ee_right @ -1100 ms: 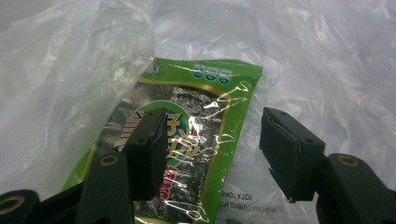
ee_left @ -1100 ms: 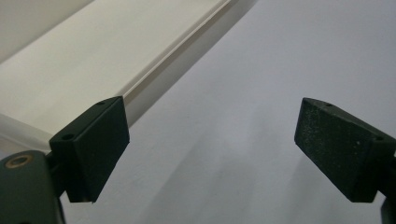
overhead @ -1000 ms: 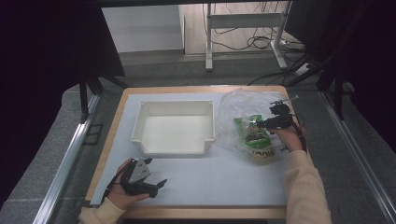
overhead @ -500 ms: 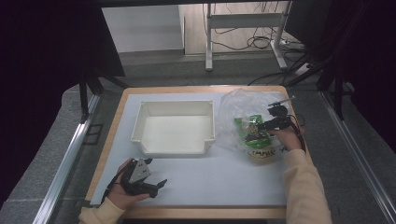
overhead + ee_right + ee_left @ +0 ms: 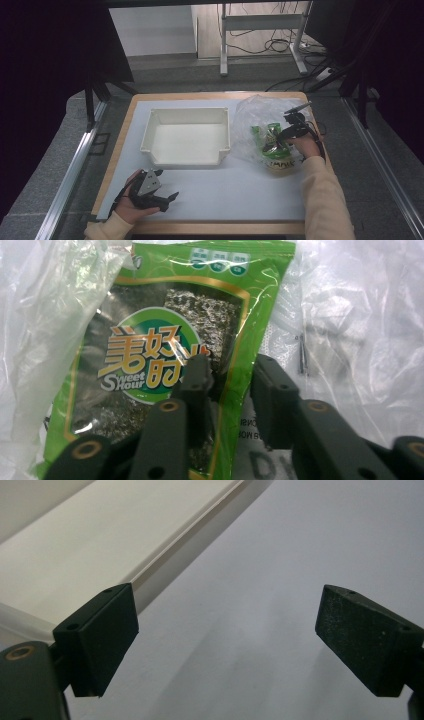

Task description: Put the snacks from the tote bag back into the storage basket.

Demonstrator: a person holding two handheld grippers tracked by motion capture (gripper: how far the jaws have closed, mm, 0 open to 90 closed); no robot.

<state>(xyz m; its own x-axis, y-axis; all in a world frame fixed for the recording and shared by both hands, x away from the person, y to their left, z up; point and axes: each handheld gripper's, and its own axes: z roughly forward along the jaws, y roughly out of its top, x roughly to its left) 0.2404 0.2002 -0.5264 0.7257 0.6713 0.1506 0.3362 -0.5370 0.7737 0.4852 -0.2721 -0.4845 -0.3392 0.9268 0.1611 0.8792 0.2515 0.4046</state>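
The right gripper (image 5: 227,385) had its jaws closed on the right edge of a green seaweed packet (image 5: 165,355), which lay inside a clear plastic bag (image 5: 260,117) at the right side of the table (image 5: 215,200), just beside the white tray (image 5: 186,137). The hold looked thin: only the margin of the slick packet sat between the jaws, so it could have slipped free on a lift. The loose film also draped close around the packet, and some may have been caught in the pinch; in that case the whole bag would have come up with it. The left gripper (image 5: 227,635) rested low on the near left of the table with its jaws wide apart and nothing between them, well apart from the bag, so nothing pinned the bag down
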